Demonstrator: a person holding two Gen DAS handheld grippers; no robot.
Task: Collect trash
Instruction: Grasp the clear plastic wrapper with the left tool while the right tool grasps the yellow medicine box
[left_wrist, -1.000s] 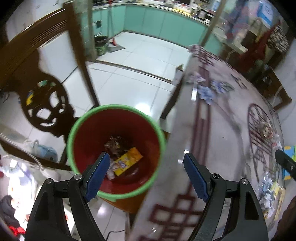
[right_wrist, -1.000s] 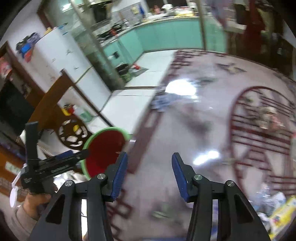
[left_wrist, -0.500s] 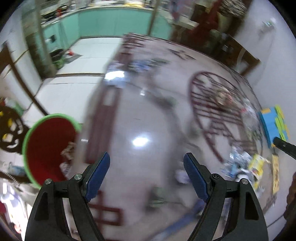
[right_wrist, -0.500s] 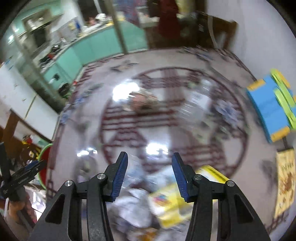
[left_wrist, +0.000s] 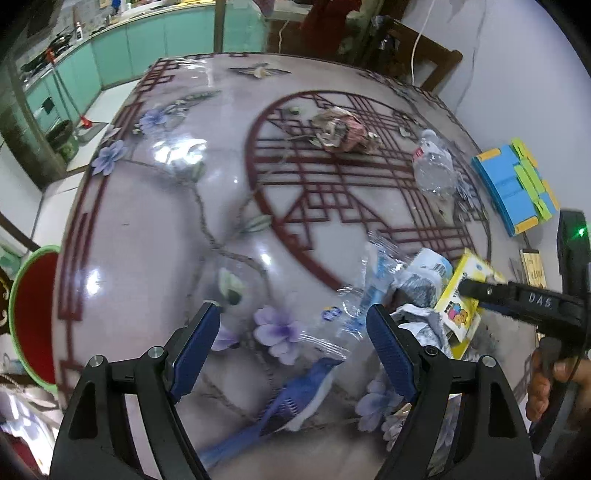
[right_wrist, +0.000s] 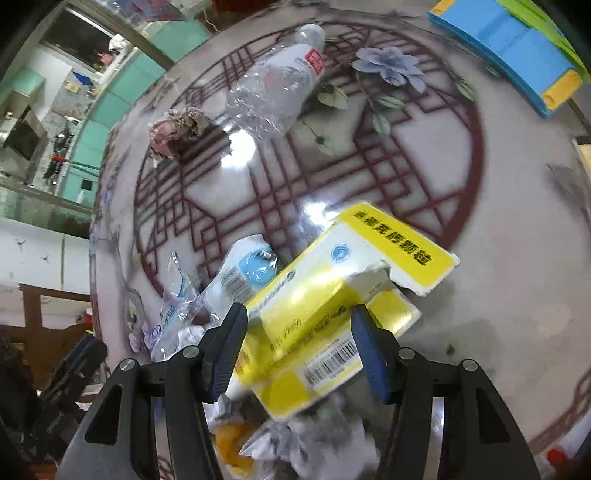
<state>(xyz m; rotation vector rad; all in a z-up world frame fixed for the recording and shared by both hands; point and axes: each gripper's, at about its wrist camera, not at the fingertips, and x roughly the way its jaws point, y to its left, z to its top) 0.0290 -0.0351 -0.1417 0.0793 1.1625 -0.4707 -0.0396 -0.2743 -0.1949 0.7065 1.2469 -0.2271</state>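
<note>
Now both hands had swung away from the bin, and the view a second earlier of its red inside had given way to the littered table. Nearest, the right gripper hung over a yellow box, which lay between its jaws; they had just been opening, and the pads did not look to be pressing the card, so nothing was gripped yet. The box sat tilted on a heap of wrappers, with a blue-and-white packet just beside it. The left gripper stood wide and empty above the table, a clear plastic wrapper beside its right pad. Farther off lay a crushed bottle and a crumpled wad, well apart from the heap. The bin showed only at the table's left edge. The swing likely meant a fresh pick was starting, the box probably first.
</note>
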